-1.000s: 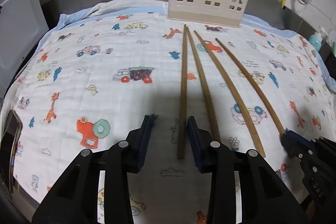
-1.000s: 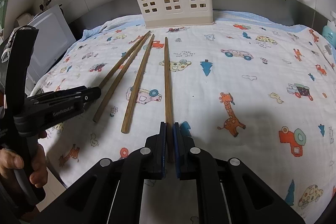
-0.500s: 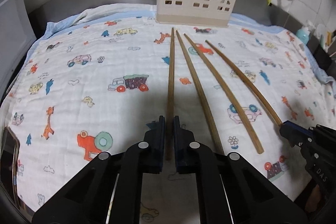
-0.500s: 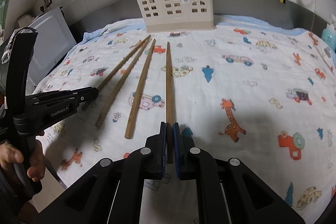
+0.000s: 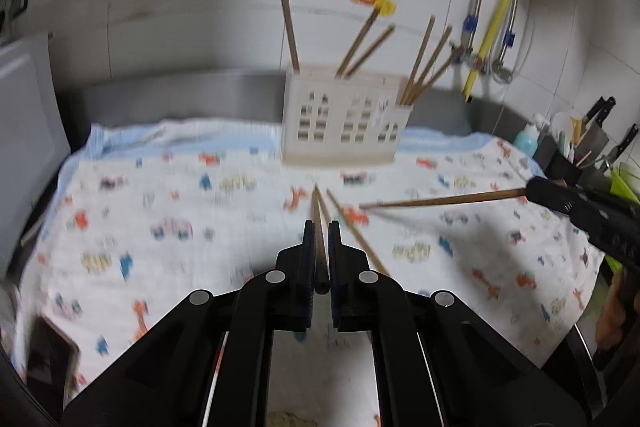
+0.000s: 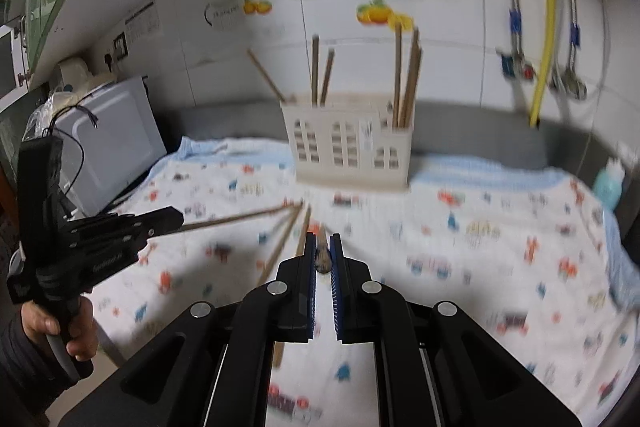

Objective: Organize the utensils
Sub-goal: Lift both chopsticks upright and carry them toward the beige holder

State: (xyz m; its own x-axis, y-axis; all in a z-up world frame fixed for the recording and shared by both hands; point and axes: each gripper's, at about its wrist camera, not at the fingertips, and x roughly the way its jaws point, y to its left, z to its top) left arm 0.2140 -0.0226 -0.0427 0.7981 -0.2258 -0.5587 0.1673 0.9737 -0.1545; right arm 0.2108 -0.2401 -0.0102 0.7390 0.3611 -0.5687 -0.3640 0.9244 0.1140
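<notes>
Both chopsticks have been lifted off the cloth point(image 5: 168, 211) since the earlier frame, each clamped at its near end: one by the left gripper point(image 5: 319, 255), one by the right gripper point(image 6: 322, 257). The left chopstick point(image 5: 319, 227) is pointed lengthwise away toward the holder point(image 5: 340, 123); the right chopstick point(image 5: 444, 202) is likewise aimed at it. Two more chopsticks point(image 5: 352, 231) are left lying on the cloth, pointing at the holder.

Two brown wooden chopsticks point(image 5: 362, 242) are lying on the printed cloth point(image 5: 168, 195); others are standing tilted in the cream holder point(image 5: 340, 123).
</notes>
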